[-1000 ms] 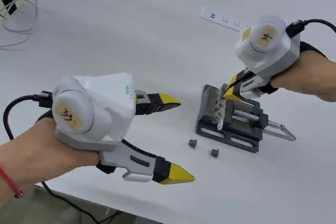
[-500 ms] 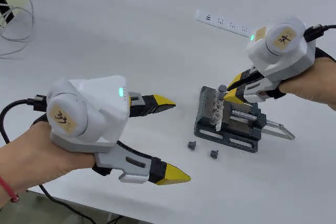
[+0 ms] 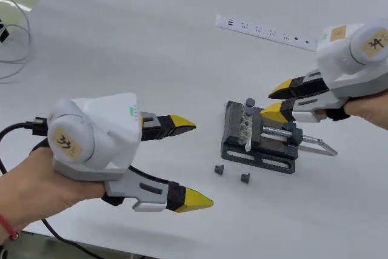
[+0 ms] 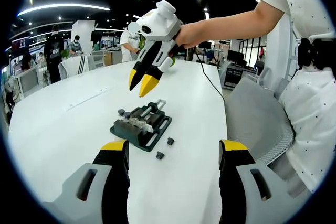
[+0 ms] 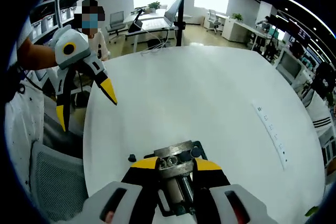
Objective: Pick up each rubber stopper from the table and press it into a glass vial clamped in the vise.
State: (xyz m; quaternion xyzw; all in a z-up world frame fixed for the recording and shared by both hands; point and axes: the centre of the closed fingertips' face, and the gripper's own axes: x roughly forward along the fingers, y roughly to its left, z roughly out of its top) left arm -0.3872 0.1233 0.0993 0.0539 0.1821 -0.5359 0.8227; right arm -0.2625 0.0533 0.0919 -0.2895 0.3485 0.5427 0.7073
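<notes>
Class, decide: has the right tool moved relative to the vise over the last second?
Yes. The right tool has drawn back rightward, off the vise, leaving a stopper atop the vials.

On white table (image 3: pixel 121 40): vise (image 3: pixel 259 154) at right, 2 rubber stoppers (image 3: pixel 219 170) just near of it, power strip (image 3: pixel 267 31) far right.

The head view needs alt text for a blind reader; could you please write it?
A vise on a table clamps glass vials, one capped with a rubber stopper. Two loose stoppers lie beside it. The left hand-held gripper and right hand-held gripper hover open either side.
</notes>
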